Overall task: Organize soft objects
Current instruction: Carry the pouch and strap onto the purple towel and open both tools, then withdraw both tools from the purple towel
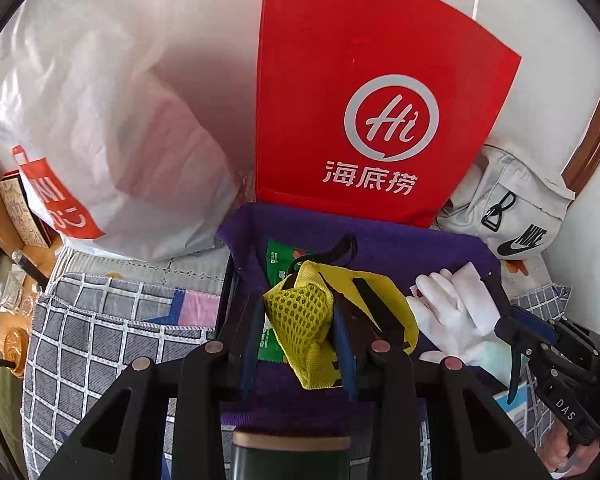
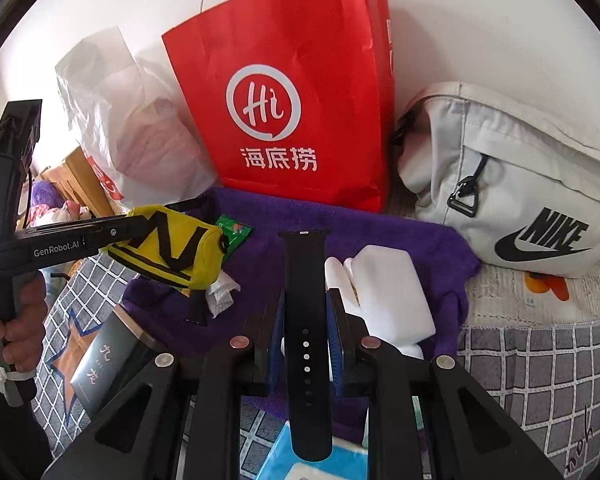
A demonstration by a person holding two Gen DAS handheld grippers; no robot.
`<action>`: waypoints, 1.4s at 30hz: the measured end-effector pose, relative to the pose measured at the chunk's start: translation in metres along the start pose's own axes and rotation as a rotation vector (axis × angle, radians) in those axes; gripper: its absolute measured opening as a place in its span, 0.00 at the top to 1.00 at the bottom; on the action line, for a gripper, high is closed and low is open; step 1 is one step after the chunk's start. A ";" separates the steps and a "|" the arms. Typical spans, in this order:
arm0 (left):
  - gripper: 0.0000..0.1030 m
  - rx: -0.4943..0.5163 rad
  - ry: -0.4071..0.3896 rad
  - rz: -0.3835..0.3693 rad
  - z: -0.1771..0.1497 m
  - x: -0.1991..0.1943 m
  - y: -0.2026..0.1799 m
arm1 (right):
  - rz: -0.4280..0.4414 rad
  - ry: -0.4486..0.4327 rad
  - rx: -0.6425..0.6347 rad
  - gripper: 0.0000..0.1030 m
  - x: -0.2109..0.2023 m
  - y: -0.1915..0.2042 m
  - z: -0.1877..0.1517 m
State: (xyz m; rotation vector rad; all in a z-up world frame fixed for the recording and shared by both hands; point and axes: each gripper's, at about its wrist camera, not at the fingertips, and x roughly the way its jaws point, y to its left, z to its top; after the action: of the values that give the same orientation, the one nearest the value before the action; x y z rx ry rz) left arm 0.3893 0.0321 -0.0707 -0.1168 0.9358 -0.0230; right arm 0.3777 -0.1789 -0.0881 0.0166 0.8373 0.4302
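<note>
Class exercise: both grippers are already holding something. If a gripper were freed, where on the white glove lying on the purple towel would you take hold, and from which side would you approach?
Grip the white glove at its cuff end, coming down from above. It lies flat and limp on the purple towel, so a side approach would probably just push it; the broad cuff likely bunches better than the thin fingers.

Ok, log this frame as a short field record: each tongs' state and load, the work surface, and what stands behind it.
left tongs: shut on yellow mesh pouch
right tongs: shut on black watch strap
surface: purple towel over checked bedding
on towel: white gloves, green packet
behind: red paper bag, white plastic bag, grey Nike bag
</note>
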 end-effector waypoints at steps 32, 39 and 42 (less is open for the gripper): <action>0.66 0.021 0.076 -0.030 0.016 0.061 -0.010 | 0.007 0.142 -0.025 0.69 0.064 0.002 0.008; 0.53 0.000 0.074 -0.046 0.011 0.034 -0.008 | -0.010 0.093 -0.023 0.53 0.030 0.008 0.006; 0.50 0.009 0.055 -0.031 0.004 0.016 -0.007 | -0.007 0.080 -0.004 0.50 0.011 0.009 0.002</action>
State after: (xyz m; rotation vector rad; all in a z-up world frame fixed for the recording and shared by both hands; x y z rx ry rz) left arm 0.4021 0.0239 -0.0800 -0.1232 0.9882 -0.0593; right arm 0.3821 -0.1662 -0.0934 -0.0072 0.9147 0.4279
